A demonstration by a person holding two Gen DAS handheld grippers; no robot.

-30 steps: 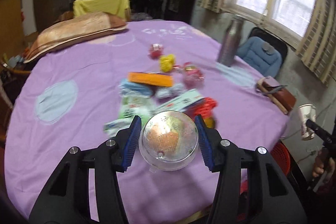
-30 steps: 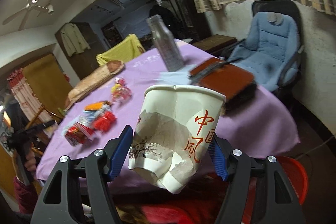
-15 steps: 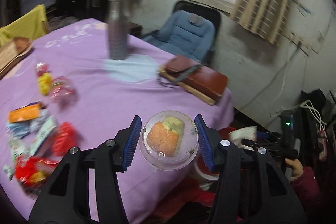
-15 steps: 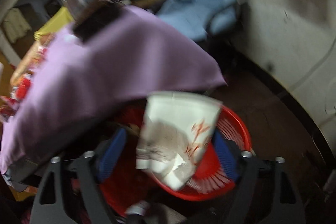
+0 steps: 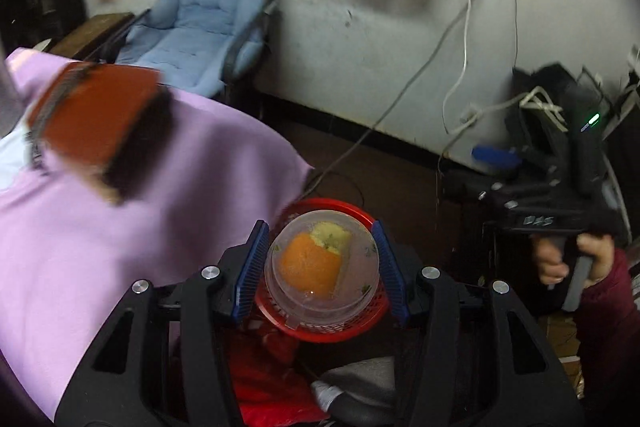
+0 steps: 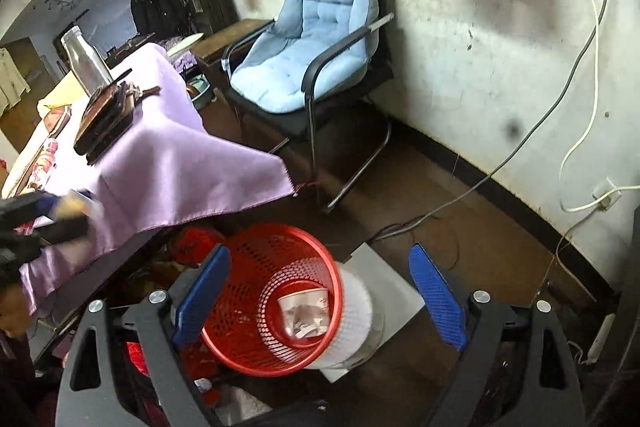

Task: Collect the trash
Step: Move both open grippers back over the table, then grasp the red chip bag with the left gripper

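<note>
My left gripper (image 5: 322, 271) is shut on a clear round plastic container (image 5: 322, 271) with orange and yellow food scraps inside, held above a red mesh trash basket (image 5: 362, 325) on the floor. My right gripper (image 6: 320, 293) is open and empty above the same red basket (image 6: 244, 319). The crumpled paper cup (image 6: 304, 311) lies inside the basket. The left gripper shows blurred at the left edge of the right wrist view (image 6: 24, 223).
The table with a purple cloth (image 5: 120, 247) stands left of the basket, with a brown bag (image 5: 92, 119) and a steel bottle (image 6: 86, 63) on it. A blue padded chair (image 6: 308, 59) stands by the wall. Cables run along the floor and wall.
My right gripper opened and the paper cup dropped into the red basket. My left gripper swung from the table to above the basket with the container still held.
</note>
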